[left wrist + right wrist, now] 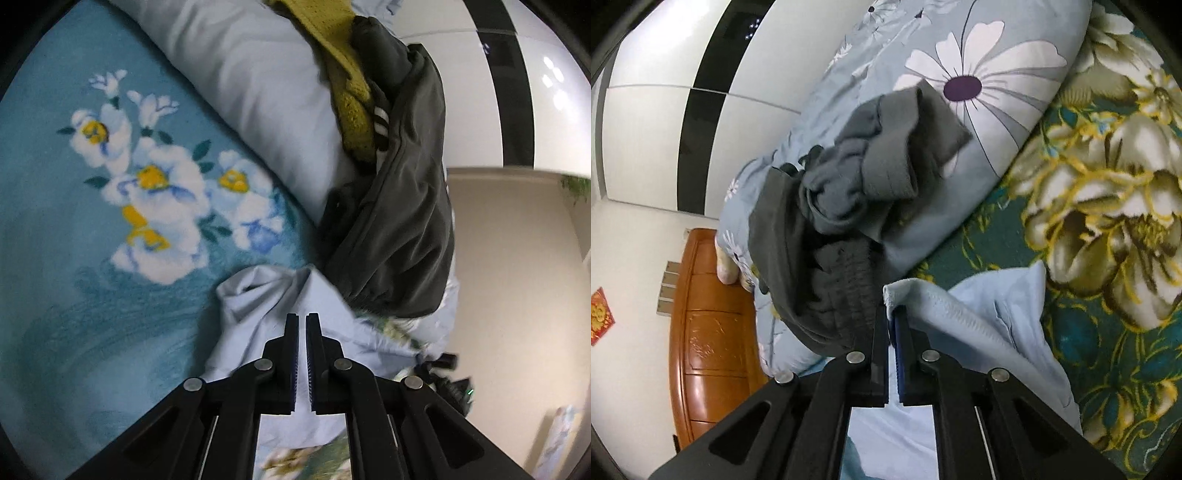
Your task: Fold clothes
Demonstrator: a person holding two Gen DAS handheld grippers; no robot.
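The right gripper [893,314] is clamped on the hem of a pale blue garment [979,325], which trails down and right across the bed [1108,332]. The left gripper [302,321], jaws barely parted, hovers over the same cloth, apparently holding nothing.

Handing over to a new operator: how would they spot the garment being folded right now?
Start at the rolled flowered quilt with dark grey clothes heaped on it. Just in front, on the teal floral blanket, lies the pale blue garment. It is the only light, plain piece, its hem pinched by the right gripper.
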